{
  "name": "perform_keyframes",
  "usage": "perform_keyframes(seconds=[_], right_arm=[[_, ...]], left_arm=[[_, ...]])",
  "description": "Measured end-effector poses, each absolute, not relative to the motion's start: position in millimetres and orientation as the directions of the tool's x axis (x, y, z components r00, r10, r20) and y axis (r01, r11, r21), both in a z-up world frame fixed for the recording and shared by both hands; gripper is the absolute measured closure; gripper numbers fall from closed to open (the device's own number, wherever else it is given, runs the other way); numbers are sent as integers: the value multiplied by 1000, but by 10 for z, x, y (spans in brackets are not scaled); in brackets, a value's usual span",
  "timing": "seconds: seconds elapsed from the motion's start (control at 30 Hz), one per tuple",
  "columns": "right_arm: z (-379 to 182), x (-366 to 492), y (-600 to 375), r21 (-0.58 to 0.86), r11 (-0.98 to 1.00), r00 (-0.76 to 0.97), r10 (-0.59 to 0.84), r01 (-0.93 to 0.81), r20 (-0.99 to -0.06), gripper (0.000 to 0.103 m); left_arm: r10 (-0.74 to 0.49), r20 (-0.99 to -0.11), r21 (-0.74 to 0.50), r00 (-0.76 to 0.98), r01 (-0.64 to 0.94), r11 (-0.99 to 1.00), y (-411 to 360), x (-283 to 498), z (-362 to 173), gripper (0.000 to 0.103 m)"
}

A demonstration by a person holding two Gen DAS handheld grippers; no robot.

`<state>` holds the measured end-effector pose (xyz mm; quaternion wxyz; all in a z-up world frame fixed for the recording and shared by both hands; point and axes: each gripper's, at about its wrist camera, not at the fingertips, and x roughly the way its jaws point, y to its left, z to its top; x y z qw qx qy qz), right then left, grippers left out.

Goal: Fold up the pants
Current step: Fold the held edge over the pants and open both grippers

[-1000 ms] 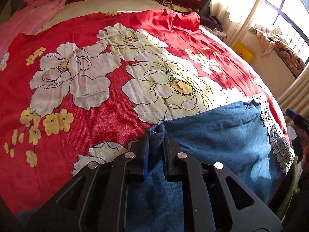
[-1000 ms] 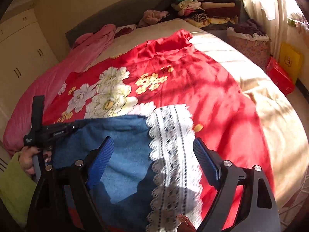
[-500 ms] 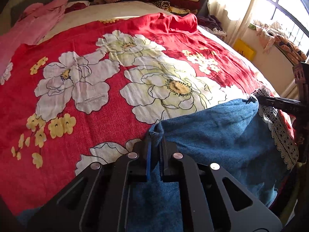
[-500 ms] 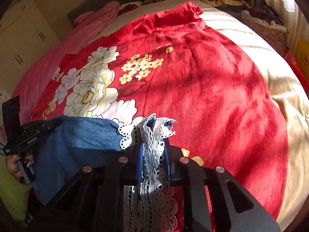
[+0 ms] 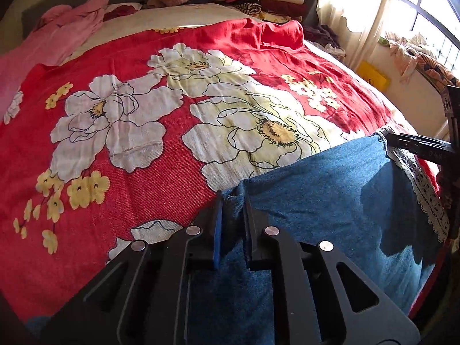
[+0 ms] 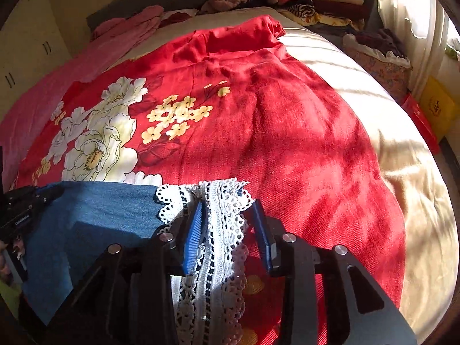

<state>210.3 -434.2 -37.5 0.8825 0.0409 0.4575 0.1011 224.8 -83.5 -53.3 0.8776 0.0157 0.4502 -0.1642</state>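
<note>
Left wrist view: my left gripper [image 5: 231, 224] pinches one corner of the denim pants [image 5: 330, 201] at their far edge, jaws easing open a little but the fabric visibly caught between the pads. The pants lie spread across the near side of the red floral bedspread [image 5: 143, 172], their white lace trim [image 5: 422, 189] running down the right side, where the other gripper's black frame reaches in.

Right wrist view: my right gripper [image 6: 227, 227] sits over the lace trim [image 6: 218, 244] at the opposite far corner of the pants [image 6: 95, 215], its jaws opening; the left blue pad touches the lace, the right one stands clear, so nothing is clamped here. The left tool and the hand [image 6: 8, 253] holding it show at the frame's left edge.

My reading: the pants lie flat with both far corners set down, so one fold looks laid and is being let go. How many folds remain I cannot tell, since the near part of the garment is hidden below the grippers
</note>
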Motion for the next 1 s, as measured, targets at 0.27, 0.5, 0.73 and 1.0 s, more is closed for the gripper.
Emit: perform_keyframes(seconds=[0.27, 0.5, 0.73, 1.0], right_arm=[[96, 1395, -4718, 304, 950, 652, 277, -74, -706, 53], [-99, 730, -4607, 358, 926, 578, 360, -122, -732, 53], [-304, 564, -4548, 361, 928, 514, 356, -95, -780, 53], [-308, 532, -4339, 283, 945, 495, 327, -164, -805, 81]], left_arm=[[-247, -770, -120, 588, 246, 962, -584, 1950, -263, 58], [-277, -761, -144, 587, 263, 954, -443, 1301, -180, 39], [-237, -782, -112, 576, 244, 963, -268, 799, -268, 33], [-134, -836, -33, 532, 195, 980, -198, 730, -505, 32]])
